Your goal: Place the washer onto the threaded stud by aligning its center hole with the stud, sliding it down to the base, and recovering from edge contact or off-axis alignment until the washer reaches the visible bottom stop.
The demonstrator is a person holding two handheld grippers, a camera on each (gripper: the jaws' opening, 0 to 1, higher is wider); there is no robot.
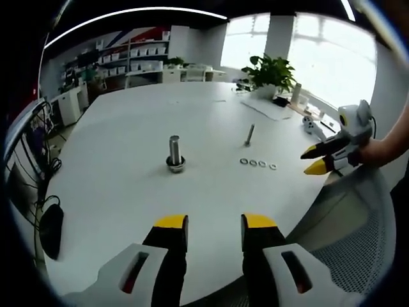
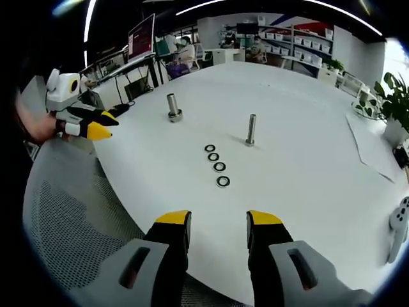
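Several flat metal washers (image 1: 258,164) (image 2: 216,165) lie in a short row on the white round table (image 1: 128,192) (image 2: 307,192). A slim threaded stud (image 1: 249,134) (image 2: 250,130) stands upright just beyond them. A thicker stud on a nut-like base (image 1: 175,153) (image 2: 172,107) stands further off. My left gripper (image 1: 214,224) is open at the table's near edge, holding nothing; in the right gripper view it hangs at the left (image 2: 110,125). My right gripper (image 2: 217,220) is open and empty, short of the washers; a hand holds it at the right of the left gripper view (image 1: 312,161).
A grey mesh chair back (image 1: 351,230) (image 2: 70,224) sits under both grippers at the table edge. A potted plant (image 1: 271,70), a paper sheet (image 1: 268,109) and a white controller (image 2: 399,227) lie on the table's far side. Desks and shelves stand behind.
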